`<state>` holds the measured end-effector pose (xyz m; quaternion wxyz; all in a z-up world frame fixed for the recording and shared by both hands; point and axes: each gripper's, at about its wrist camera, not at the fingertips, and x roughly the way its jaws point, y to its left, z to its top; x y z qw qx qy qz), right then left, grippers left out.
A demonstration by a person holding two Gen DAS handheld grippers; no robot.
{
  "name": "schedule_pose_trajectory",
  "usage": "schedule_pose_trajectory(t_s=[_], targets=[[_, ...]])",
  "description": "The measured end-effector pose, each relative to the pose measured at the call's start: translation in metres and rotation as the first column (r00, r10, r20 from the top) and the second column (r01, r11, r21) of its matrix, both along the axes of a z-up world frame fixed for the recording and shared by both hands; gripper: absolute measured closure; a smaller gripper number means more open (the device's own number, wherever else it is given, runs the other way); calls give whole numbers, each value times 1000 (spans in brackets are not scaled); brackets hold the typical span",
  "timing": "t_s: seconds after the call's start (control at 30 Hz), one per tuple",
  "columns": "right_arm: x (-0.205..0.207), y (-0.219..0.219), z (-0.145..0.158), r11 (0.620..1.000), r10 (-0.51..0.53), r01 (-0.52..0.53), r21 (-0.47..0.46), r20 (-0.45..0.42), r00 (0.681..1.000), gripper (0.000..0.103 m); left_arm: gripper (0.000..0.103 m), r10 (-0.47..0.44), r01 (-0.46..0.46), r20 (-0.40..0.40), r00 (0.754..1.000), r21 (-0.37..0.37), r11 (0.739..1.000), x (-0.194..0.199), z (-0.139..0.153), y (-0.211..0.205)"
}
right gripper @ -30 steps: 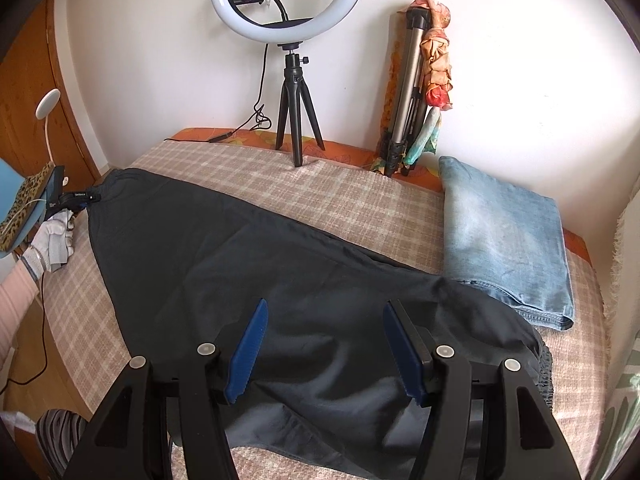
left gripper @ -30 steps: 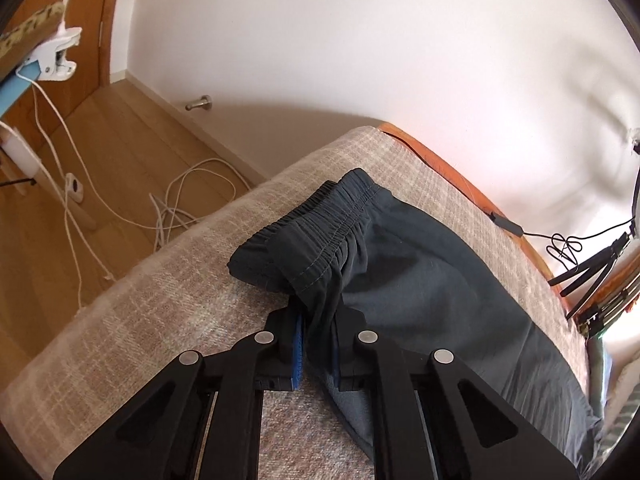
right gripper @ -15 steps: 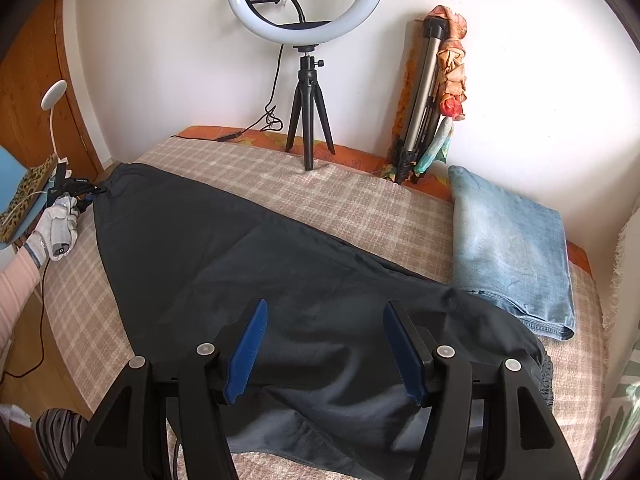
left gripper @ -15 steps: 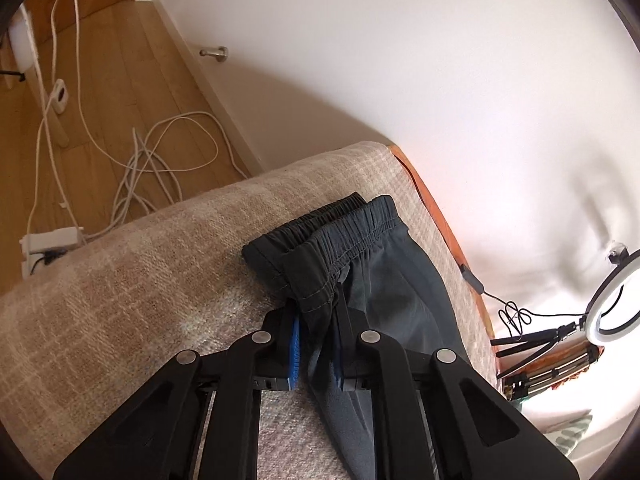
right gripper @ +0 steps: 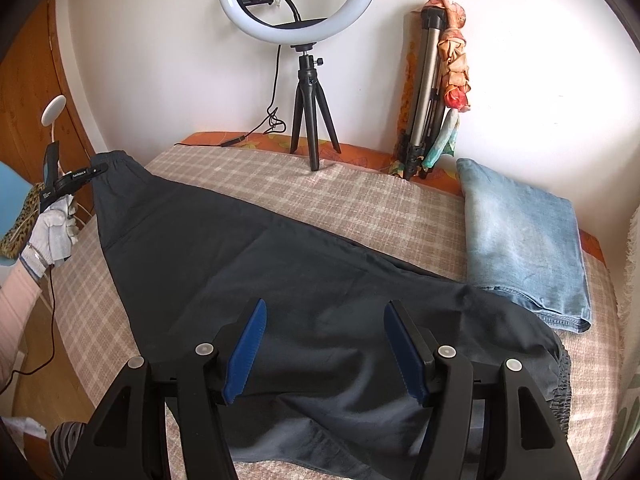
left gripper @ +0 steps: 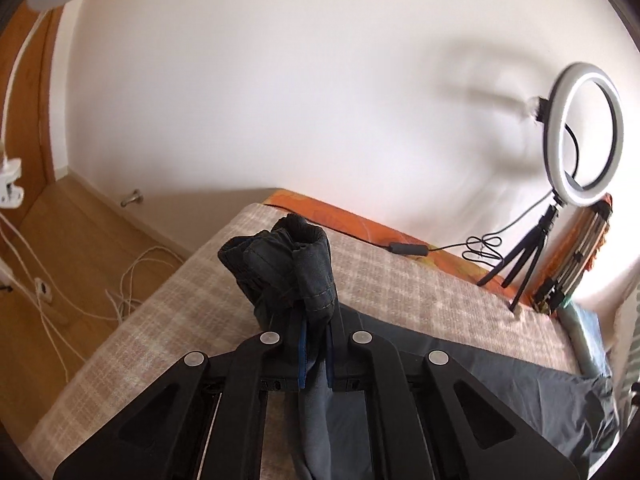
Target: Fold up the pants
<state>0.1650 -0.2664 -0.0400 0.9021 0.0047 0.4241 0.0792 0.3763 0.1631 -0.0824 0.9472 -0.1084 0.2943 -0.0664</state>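
Dark grey pants (right gripper: 256,264) lie spread across the checked bed cover (right gripper: 360,200). My left gripper (left gripper: 314,354) is shut on the bunched end of the pants (left gripper: 296,264) and holds it lifted off the bed at the left edge; it also shows in the right wrist view (right gripper: 80,174), held by a gloved hand. My right gripper (right gripper: 324,344) is open and empty, hovering low over the near part of the pants, with the elastic waistband (right gripper: 562,376) to its right.
Folded light-blue jeans (right gripper: 520,240) lie at the right of the bed. A ring light on a tripod (right gripper: 298,0) and a folded tripod with scarves (right gripper: 432,88) stand by the back wall. White cables (left gripper: 120,292) lie on the wooden floor to the left.
My left gripper has lifted the gripped pants end off the bed and turned right toward the ring light. The right gripper has stayed open and nearly still.
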Motion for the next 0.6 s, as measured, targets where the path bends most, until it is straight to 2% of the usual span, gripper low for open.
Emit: schedule_pose_trajectory(t_s=[0.07,0.13,0.2,0.3,0.4,0.43,0.5,0.6], targets=[[4,0,-1,1000,-3,3,17,1,1000,39,98,-117,113,32,993,98,989,-12,9,-44],[8,2,-1,1000,-4,4,25,4,1000,39,98,-241,226,49,969,210,951,-30,11,-94],[14,3,-3,999,2,-2,49,-4,1000,39,98,-360,337,34,932,284,898,-50,4,-138],[26,2,-8,993,14,-11,120,-31,999,39,98,-494,468,-19,869,352,811,-78,-15,-192],[41,2,-17,975,30,-11,224,-79,996,36,98,-575,550,-78,814,420,722,-101,-34,-232],[46,4,-20,967,39,-14,255,-96,995,35,98,-593,570,-91,800,424,704,-107,-39,-241],[57,11,-29,950,60,-16,311,-134,989,32,98,-613,595,-104,783,412,690,-113,-43,-250],[74,24,-44,911,97,-7,413,-197,976,30,98,-615,603,-104,782,379,702,-116,-43,-256]])
